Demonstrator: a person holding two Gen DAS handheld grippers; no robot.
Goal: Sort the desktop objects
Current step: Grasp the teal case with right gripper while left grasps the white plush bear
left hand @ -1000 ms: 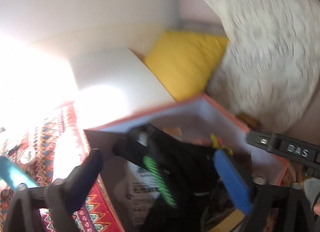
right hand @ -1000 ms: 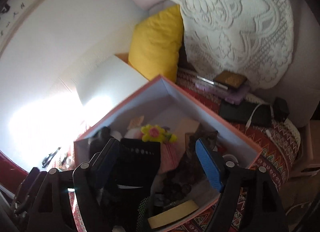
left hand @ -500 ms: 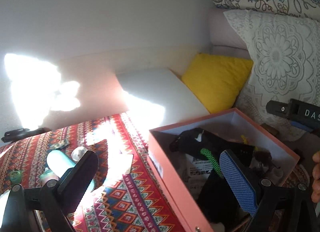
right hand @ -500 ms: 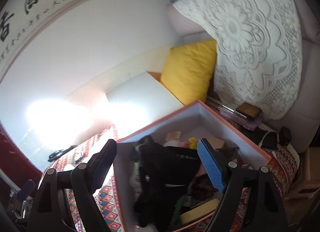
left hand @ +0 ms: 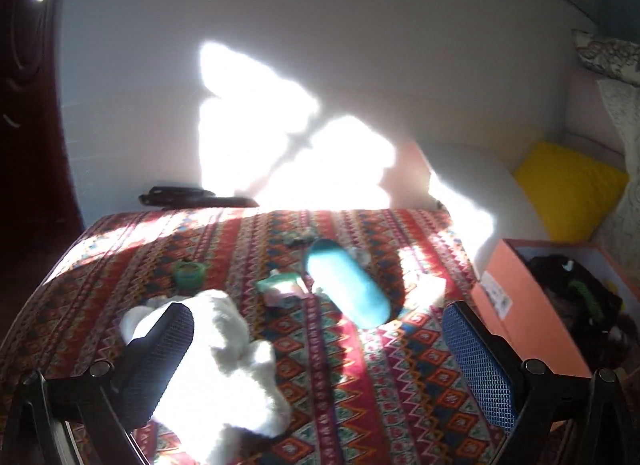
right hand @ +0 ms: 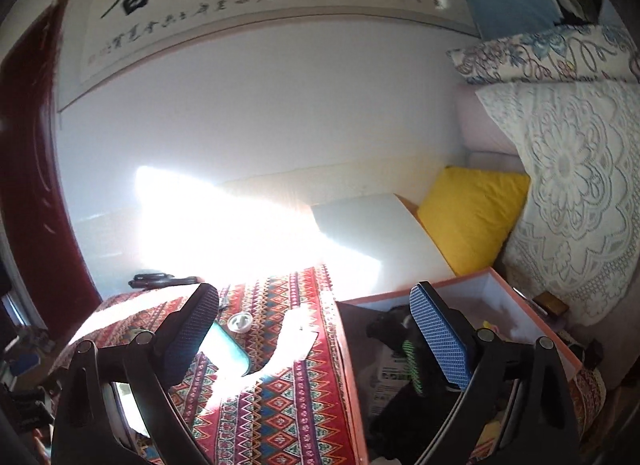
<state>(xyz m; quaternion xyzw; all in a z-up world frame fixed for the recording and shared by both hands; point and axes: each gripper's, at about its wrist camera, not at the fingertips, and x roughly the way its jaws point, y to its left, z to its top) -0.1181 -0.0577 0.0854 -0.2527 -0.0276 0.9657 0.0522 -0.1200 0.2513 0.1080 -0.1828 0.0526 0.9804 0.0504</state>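
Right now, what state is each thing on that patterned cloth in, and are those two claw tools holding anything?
Left gripper: open, empty.
Right gripper: open, empty.
Orange box: lid off, partly filled.
Teal case: closed, lying flat.
White plush toy: lying on the cloth.
Green tape roll: lying flat.

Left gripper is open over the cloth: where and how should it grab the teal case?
Grip the teal case across its narrow middle, coming from above. It lies flat and slanted on the patterned cloth, so turn the left gripper to span its long rounded sides rather than its ends.
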